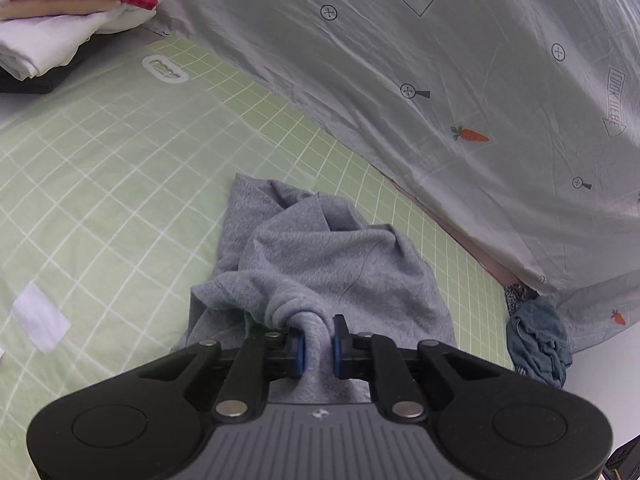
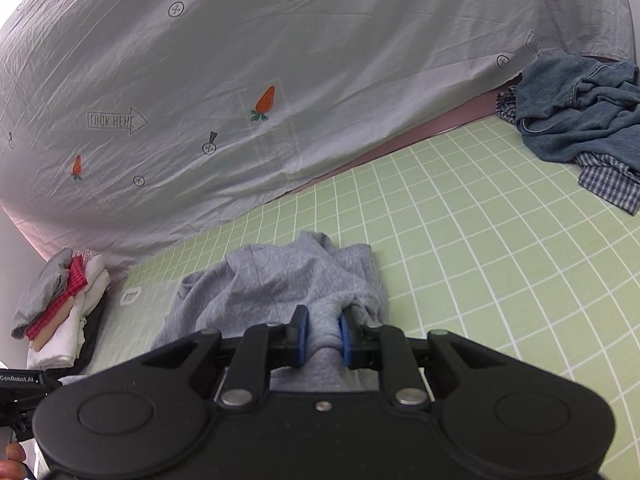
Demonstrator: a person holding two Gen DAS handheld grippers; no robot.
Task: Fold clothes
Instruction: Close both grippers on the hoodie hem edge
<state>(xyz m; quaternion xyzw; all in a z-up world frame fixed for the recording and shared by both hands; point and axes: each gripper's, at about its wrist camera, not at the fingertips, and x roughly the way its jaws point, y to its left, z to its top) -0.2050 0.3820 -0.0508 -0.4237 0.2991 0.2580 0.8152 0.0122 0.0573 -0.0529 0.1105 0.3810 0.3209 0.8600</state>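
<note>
the left claw (image 1: 319, 346) pinches a bunched fold of the grey sweatshirt (image 1: 320, 256). the right claw (image 2: 323, 336) pinches another fold of it, and the rest trails ahead onto the green checked bed (image 2: 480, 240).

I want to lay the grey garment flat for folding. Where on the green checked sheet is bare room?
Free: the wide green checked sheet between the grey garment and the denim pile, and the stretch between the garment and the folded stack, except a white patch. Crowded: both far corners, along the carrot-print cloth.
</note>
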